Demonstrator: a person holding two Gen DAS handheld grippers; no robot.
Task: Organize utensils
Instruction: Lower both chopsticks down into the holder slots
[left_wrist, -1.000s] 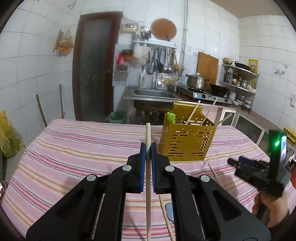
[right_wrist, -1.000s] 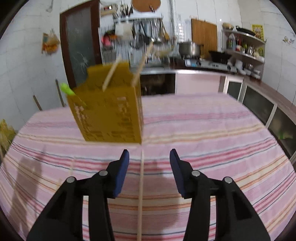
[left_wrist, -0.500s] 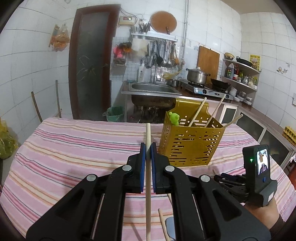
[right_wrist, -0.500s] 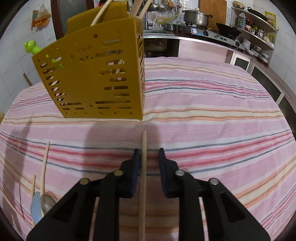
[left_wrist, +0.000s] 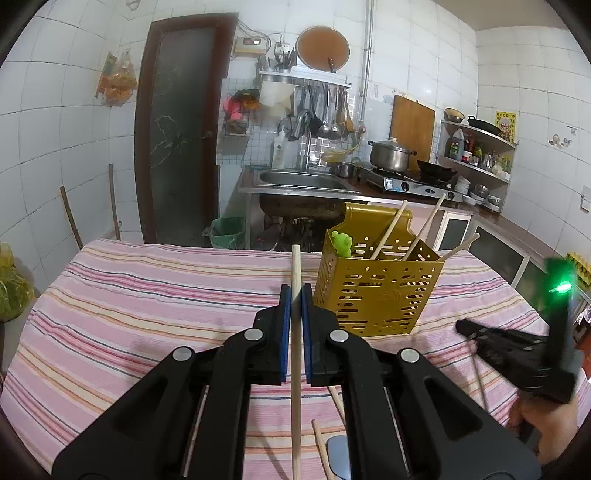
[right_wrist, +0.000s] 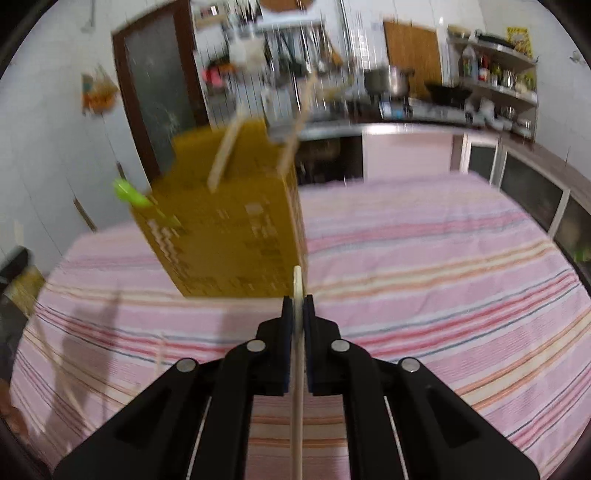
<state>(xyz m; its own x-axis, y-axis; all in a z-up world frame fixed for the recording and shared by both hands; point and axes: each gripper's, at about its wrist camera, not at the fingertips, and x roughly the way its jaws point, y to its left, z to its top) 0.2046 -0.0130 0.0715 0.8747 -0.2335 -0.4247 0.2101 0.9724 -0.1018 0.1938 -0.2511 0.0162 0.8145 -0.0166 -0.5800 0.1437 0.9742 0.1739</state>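
Note:
A yellow perforated utensil holder (left_wrist: 376, 295) stands on the striped tablecloth (left_wrist: 129, 306), with several wooden chopsticks and a green frog-topped utensil (left_wrist: 341, 242) in it. My left gripper (left_wrist: 295, 295) is shut on a wooden chopstick (left_wrist: 296, 266) that points toward the holder's left side. In the right wrist view my right gripper (right_wrist: 297, 304) is shut on another chopstick (right_wrist: 297, 284), lifted off the cloth, just right of the blurred holder (right_wrist: 225, 236). The right gripper (left_wrist: 517, 347) also shows at the left wrist view's right edge.
Loose chopsticks (left_wrist: 321, 443) and a spoon (left_wrist: 338, 454) lie on the cloth under my left gripper. More chopsticks (right_wrist: 159, 354) lie at the left in the right wrist view. Behind the table are a sink (left_wrist: 303, 181), a stove with a pot (left_wrist: 391, 155) and shelves.
My right gripper closed on the chopstick that lay on the cloth and lifted it. The left gripper kept its chopstick and drifted slightly.

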